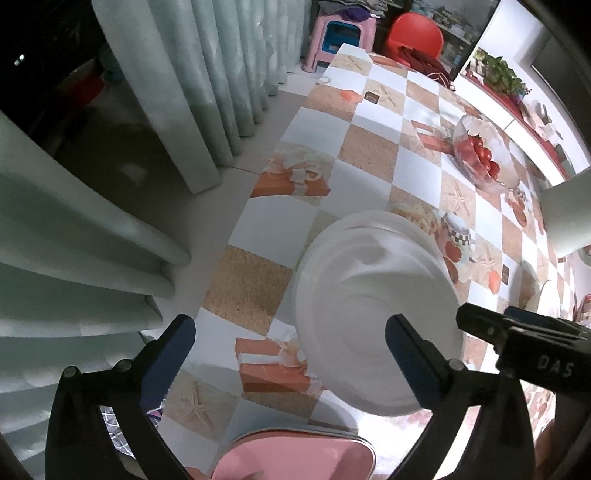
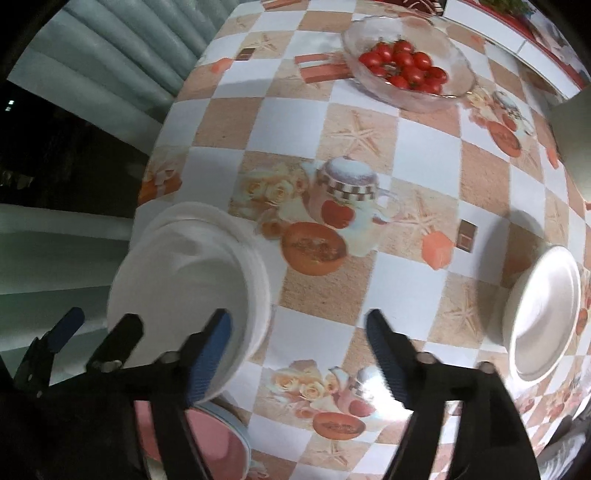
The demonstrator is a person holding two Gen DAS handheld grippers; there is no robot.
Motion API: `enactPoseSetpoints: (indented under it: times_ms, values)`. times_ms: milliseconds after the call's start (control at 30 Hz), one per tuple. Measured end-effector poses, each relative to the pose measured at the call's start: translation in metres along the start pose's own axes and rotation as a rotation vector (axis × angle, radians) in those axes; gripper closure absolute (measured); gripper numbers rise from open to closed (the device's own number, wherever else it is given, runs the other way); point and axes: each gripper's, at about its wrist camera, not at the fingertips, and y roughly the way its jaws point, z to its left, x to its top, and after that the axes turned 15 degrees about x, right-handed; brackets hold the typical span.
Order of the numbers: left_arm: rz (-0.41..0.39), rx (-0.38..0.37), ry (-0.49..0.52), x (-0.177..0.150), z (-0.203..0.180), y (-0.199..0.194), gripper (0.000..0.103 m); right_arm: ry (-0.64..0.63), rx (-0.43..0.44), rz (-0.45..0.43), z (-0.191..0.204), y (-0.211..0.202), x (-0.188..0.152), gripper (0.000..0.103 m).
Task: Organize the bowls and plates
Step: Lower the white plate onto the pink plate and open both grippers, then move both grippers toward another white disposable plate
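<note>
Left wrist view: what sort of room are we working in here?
Most likely a home dining area: a table with a printed checkered tablecloth, a glass bowl of cherry tomatoes, long curtains and plastic stools beyond the table's far end.

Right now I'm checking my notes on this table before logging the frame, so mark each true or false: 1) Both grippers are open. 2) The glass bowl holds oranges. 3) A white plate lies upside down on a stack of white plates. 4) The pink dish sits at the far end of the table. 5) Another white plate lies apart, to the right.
1) True: the left gripper and the right gripper both stand open, holding nothing.
2) False: the glass bowl holds red cherry tomatoes.
3) True: the top plate shows its underside, on the white stack.
4) False: the pink dish lies at the near edge, below the grippers.
5) True: the lone white plate lies apart, right side up.
</note>
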Motion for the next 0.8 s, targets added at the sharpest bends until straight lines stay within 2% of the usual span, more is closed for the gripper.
enactPoseSetpoints:
  times_ms: [667,700,767,800]
  values:
    - [-0.023,0.003,0.048,-0.029,-0.005,-0.031,0.000,0.011,0.023,0.002,0.000,-0.030,-0.034,0.018]
    - [-0.021,-0.002,0.049,-0.032,-0.005,-0.033,0.000,0.010,0.020,0.003,0.000,-0.031,-0.036,0.016]
    - [-0.017,-0.021,0.051,-0.036,-0.005,-0.035,0.000,0.008,-0.018,-0.007,-0.003,-0.032,-0.039,0.002]
    - [-0.011,-0.019,0.062,-0.038,-0.006,-0.036,0.000,0.007,-0.006,-0.004,-0.006,-0.033,-0.041,0.000]
